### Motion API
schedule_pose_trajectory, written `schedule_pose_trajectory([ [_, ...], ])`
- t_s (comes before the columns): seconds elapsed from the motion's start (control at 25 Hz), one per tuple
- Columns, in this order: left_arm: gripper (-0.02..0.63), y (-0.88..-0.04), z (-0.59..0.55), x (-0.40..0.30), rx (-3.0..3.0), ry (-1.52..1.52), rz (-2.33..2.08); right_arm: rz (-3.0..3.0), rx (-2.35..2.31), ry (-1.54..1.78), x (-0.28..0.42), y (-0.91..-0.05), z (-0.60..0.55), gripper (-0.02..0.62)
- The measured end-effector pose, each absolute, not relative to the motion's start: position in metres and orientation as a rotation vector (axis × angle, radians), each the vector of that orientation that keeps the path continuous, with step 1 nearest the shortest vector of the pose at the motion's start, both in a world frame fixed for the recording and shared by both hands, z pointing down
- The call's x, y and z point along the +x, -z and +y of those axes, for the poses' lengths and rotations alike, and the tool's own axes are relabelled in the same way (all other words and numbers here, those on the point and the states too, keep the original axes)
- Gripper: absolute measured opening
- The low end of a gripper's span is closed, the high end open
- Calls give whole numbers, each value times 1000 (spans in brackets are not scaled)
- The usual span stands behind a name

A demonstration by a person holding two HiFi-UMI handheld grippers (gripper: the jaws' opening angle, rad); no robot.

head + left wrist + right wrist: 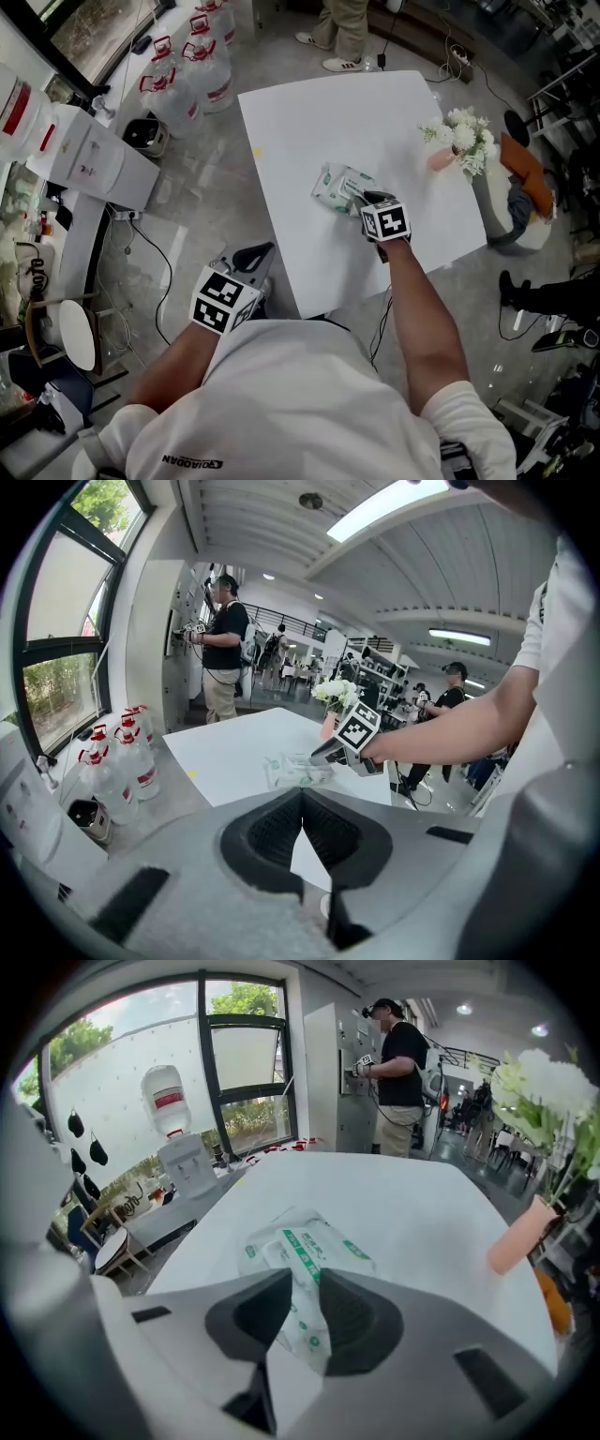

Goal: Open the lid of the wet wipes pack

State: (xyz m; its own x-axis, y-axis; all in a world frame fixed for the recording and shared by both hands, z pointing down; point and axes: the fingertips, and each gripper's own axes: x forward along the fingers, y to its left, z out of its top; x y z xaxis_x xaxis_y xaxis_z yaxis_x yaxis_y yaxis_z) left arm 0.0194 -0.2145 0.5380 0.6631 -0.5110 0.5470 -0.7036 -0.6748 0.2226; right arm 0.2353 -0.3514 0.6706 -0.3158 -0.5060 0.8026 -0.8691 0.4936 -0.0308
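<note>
Right gripper view: the right gripper (307, 1283) has its jaws pinched on the near end of the wet wipes pack (305, 1241). The rest of the pack lies ahead of the jaws on the white desk (412, 1204). Plenty of bare desk beyond. A pink vase (514, 1241) sits right of the jaws, by the edge. There's green label print but I can't read it. The left gripper (302, 797) jaws are closed on nothing, short of the desk edge.
</note>
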Motion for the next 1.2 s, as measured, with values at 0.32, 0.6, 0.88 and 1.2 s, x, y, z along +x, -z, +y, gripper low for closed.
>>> schedule_pose_trajectory([
  [0.32,6,-537,-215,19,2459,-621,-965,-1959,1241,-370,256,-646,-374,69],
  [0.6,6,-543,-211,23,2436,-631,-970,-1921,1188,-199,262,-637,-394,46],
  [0.88,6,-548,-213,25,2411,-640,-988,-1876,1095,-127,263,-651,-421,49],
  [1.2,6,-555,-216,22,2371,-660,-1008,-1845,1032,-166,269,-677,-438,40],
])
